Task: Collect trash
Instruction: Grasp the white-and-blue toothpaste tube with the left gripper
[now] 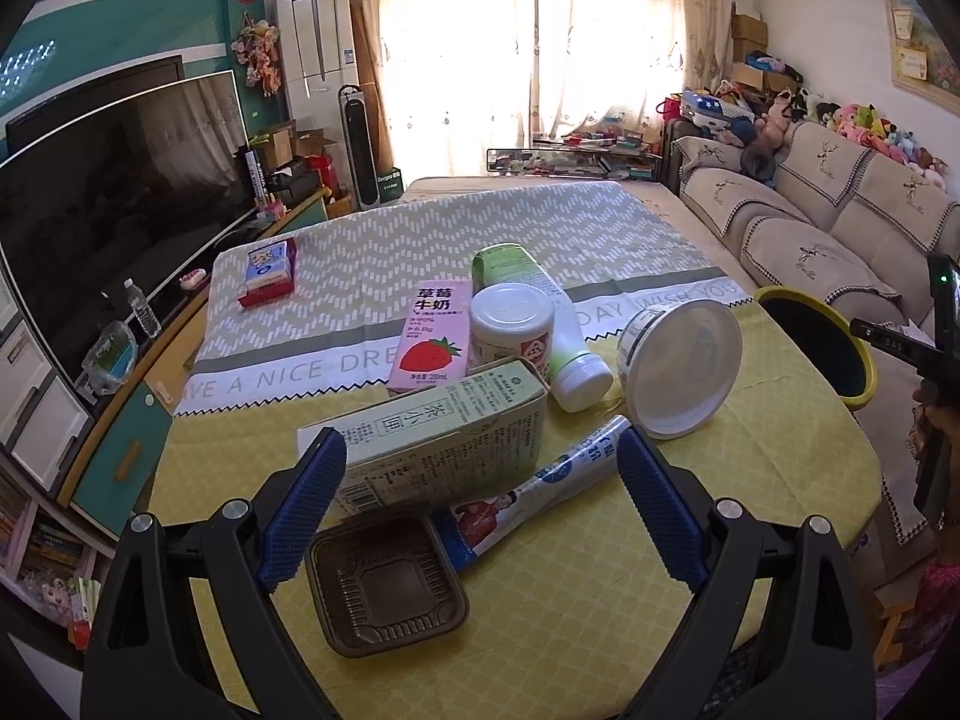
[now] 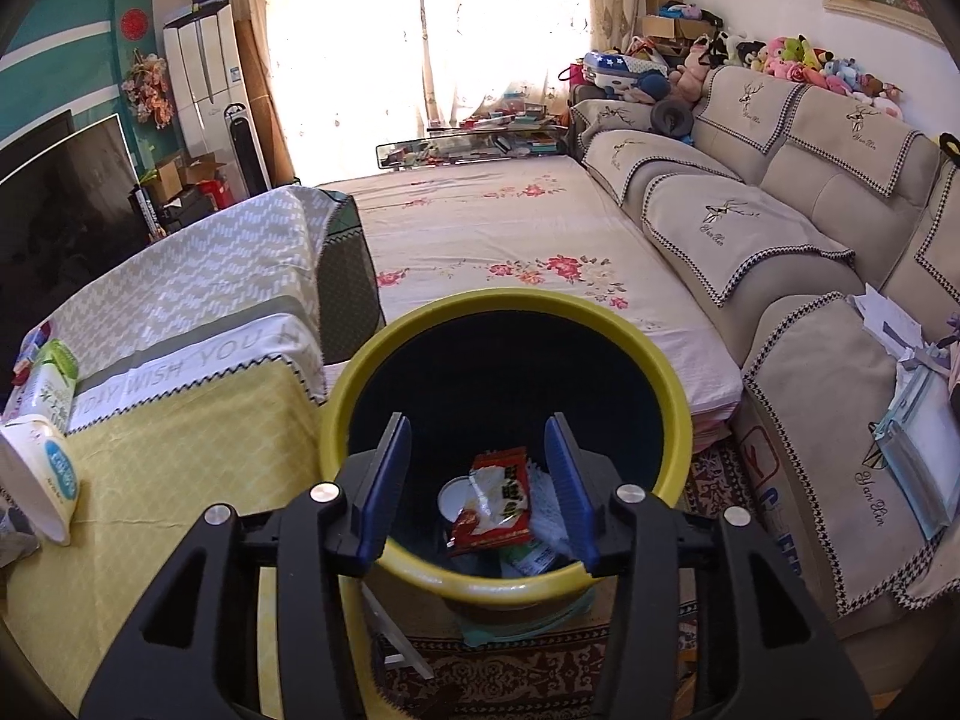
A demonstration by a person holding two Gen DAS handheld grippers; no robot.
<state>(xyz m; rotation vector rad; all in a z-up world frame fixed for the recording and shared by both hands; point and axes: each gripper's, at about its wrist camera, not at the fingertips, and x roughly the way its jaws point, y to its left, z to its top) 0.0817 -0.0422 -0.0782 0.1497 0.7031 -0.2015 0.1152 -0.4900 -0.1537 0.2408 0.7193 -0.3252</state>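
Right wrist view showed the right claw with jaws apart and nothing in them, over the yellow bin by the table's right edge. The red wrapper lay inside. The left claw was wide apart, nearest the tea box, whose long side ran across its jaws.

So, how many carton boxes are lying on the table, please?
3. The pink strawberry milk carton lies mid-table, the green tea carton lies in front of it near the left claw, and the small blue carton rests far left. Others may be hidden.
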